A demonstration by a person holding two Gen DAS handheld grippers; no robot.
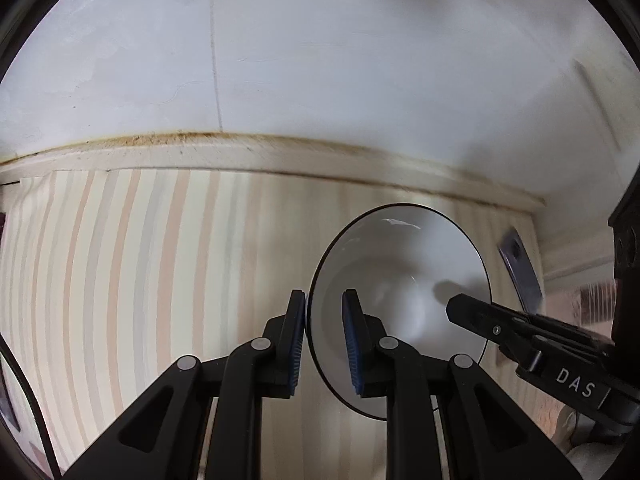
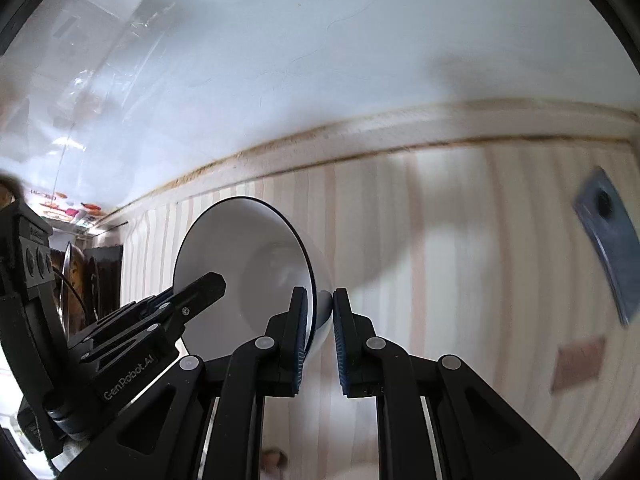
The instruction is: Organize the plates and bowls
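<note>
Currently one bowl is in play: white, glossy, thin dark line around the rim, smooth empty interior with a rounded well. It is held off the surface, tipped on edge so its opening faces sideways, in front of a striped pastel cloth and below a white wall.

Left gripper: jaws narrowed onto the bowl's rim. One blue-ribbed pad sits against the outer wall, the other inside the bowl; the rim passes between them. Grip is on the near left edge of the bowl, as seen in the left wrist view.

Right gripper: jaws also narrowed, straddling the opposite rim. One pad lies inside the bowl, the other against the outer wall. Contact of the outer pad looks close but a thin gap cannot be ruled out.

Each gripper shows in the other's camera: the right one enters the left wrist view from the right, its black finger reaching into the bowl; the left one enters the right wrist view from the left, likewise reaching inside.

Count: bowls 1; grippers 2. A dark-rimmed curved edge at the far left of the left wrist view may be a plate; cannot tell. A grey metal bracket is fixed on the striped surface to the right; blurred.
</note>
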